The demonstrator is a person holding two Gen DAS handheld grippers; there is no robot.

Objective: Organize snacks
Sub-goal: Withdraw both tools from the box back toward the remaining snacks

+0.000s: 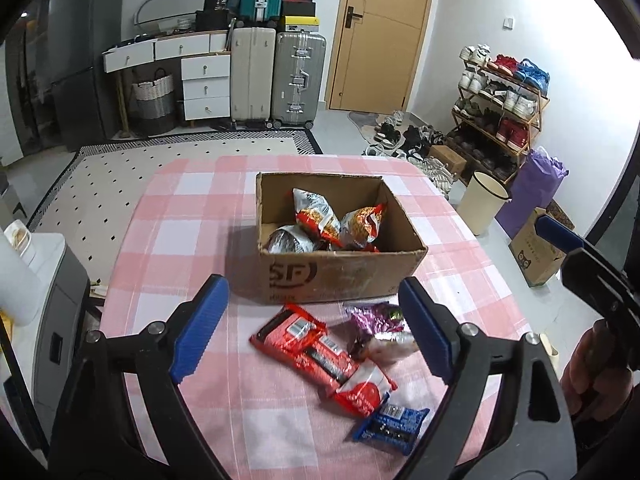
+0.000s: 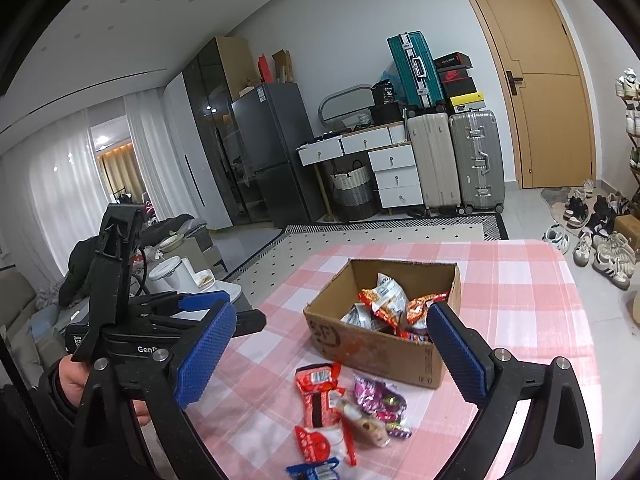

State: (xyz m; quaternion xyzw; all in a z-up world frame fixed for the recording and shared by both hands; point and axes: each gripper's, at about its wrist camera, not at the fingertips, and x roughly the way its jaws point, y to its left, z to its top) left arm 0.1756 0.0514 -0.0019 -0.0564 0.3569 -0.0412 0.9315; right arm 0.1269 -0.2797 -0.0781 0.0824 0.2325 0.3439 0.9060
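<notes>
— Where do things stand?
— My left gripper (image 1: 312, 332) gapes empty over the red wrapper (image 1: 308, 348), purple packet (image 1: 378, 316) right of it; cardboard box (image 1: 340, 276) beyond. My right gripper (image 2: 332, 356) likewise wide, empty.

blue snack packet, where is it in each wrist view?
Left wrist: blue snack packet lies low, right of centre, nearest of the loose snacks.
Right wrist: blue snack packet is at the bottom edge, cut off.
Shared landmark: cardboard box, beyond the loose snacks.
</notes>
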